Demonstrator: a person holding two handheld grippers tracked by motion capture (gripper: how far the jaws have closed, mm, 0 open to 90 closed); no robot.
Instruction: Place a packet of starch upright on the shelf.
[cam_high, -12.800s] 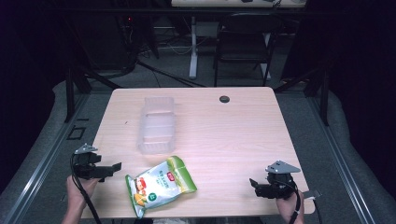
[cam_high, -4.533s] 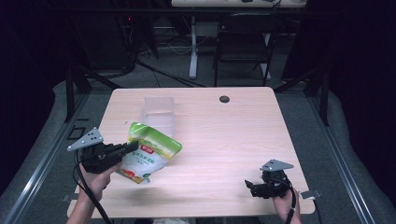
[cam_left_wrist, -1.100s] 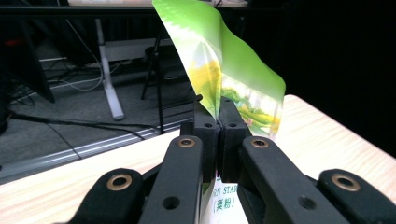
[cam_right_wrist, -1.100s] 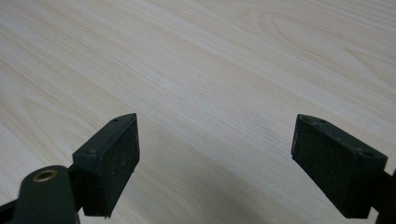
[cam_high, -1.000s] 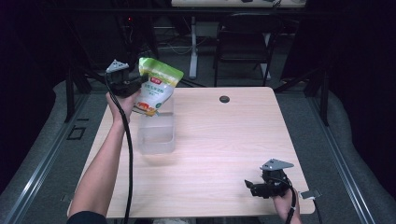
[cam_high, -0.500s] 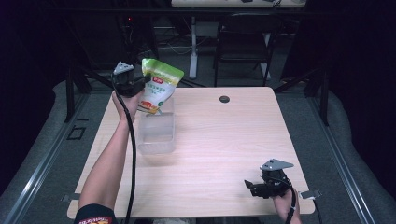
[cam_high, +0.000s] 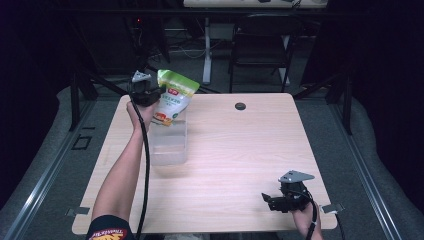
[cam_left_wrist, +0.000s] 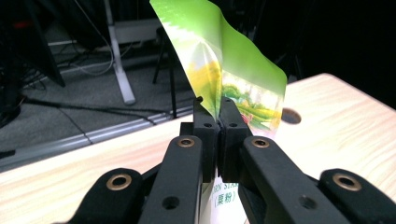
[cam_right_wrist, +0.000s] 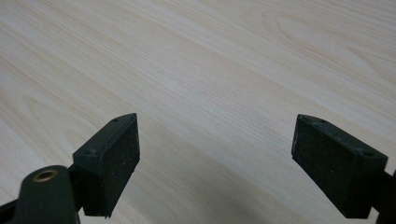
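A green and white snack bag (cam_high: 173, 98) hangs from my left gripper (cam_high: 150, 93), which is shut on its edge above the far end of a clear plastic container (cam_high: 169, 145). The bag's lower tip dips toward the container's open top. In the left gripper view the two jaws pinch the green bag (cam_left_wrist: 224, 70) tightly, the left gripper (cam_left_wrist: 218, 109) pointing across the table's far edge. My right gripper (cam_high: 267, 199) rests low near the table's front right corner, and in the right gripper view the right gripper (cam_right_wrist: 215, 149) stands open over bare wood.
The light wooden table (cam_high: 250, 145) has a round black grommet hole (cam_high: 240, 106) near its far edge. A dark chair (cam_high: 260, 50) and table legs stand beyond the far side. A cable trails from the left gripper down along the forearm.
The left hand has come down and slightly nearer with the bag, bringing its lower end closer to the container. The right gripper has stayed put.
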